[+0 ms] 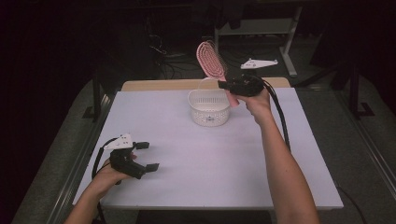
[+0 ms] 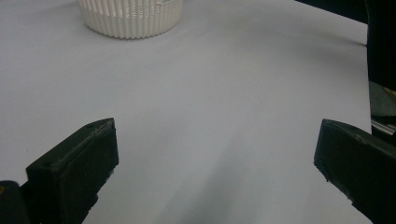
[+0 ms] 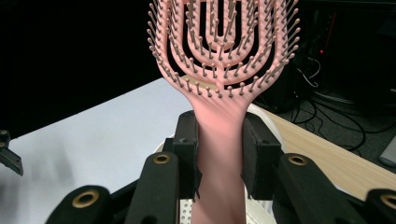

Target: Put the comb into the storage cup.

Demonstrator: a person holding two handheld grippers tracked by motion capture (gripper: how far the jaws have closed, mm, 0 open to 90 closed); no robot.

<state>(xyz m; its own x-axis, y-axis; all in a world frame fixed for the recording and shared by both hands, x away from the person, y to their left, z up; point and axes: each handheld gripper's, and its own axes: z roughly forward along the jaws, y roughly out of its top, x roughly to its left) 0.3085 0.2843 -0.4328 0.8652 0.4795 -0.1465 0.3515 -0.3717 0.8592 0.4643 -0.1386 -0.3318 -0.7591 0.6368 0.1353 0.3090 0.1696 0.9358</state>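
Two handheld grippers work over a white table point(image 1: 187, 177), seen from above the person's side. Nearest, at the table's front left corner, the left gripper point(image 1: 150, 156) rests low in the person's left hand point(image 1: 109, 175), just above the tabletop; its two black jaws stand wide apart with nothing but bare table between them, as the left gripper view confirms. Farther back, near the middle of the table's far half, sits a round white slotted basket point(image 1: 209, 111); in the left gripper view the basket's ribbed wall appears at the top edge. Just right of the basket and above its far rim, the right gripper point(image 1: 227, 86), held in the person's outstretched right hand point(image 1: 256, 101), clamps a pink vented hairbrush point(image 1: 211, 58) by its handle. In the right gripper view the two black jaws press on either side of the handle, and the bristled brush head rises upright above them, with the basket partly visible below. Beyond the table lie a wooden edge point(image 1: 159, 84), dark floor and cables.
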